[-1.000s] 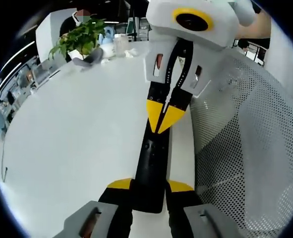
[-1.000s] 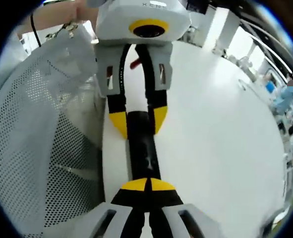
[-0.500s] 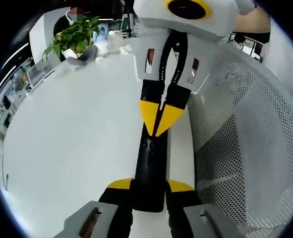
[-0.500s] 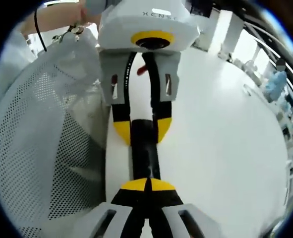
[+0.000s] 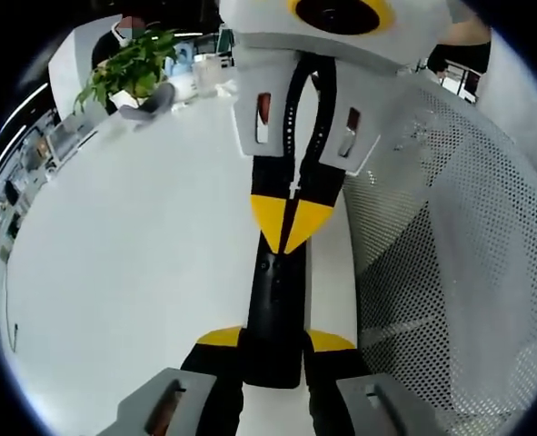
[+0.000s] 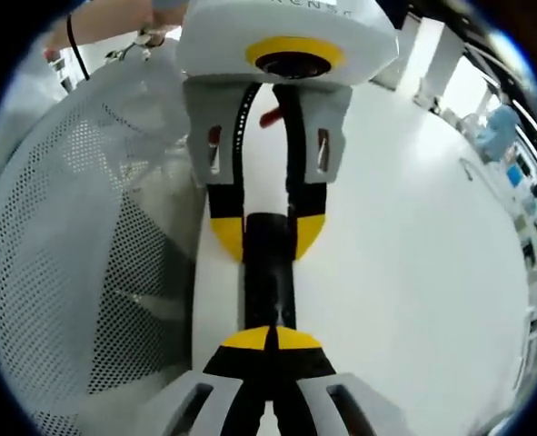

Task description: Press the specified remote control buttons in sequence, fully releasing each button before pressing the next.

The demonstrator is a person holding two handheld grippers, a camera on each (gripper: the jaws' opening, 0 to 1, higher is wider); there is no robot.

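While the left gripper (image 5: 273,340) clamps the slim black remote (image 5: 273,313) at lower centre, the closed right gripper (image 6: 270,338) hides its buttons.

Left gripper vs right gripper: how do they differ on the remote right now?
The left gripper clamps one end of the black remote between spread jaws; the right gripper has its tips shut together, pointing down onto the other end. Both have yellow tips, and both are at the remote.
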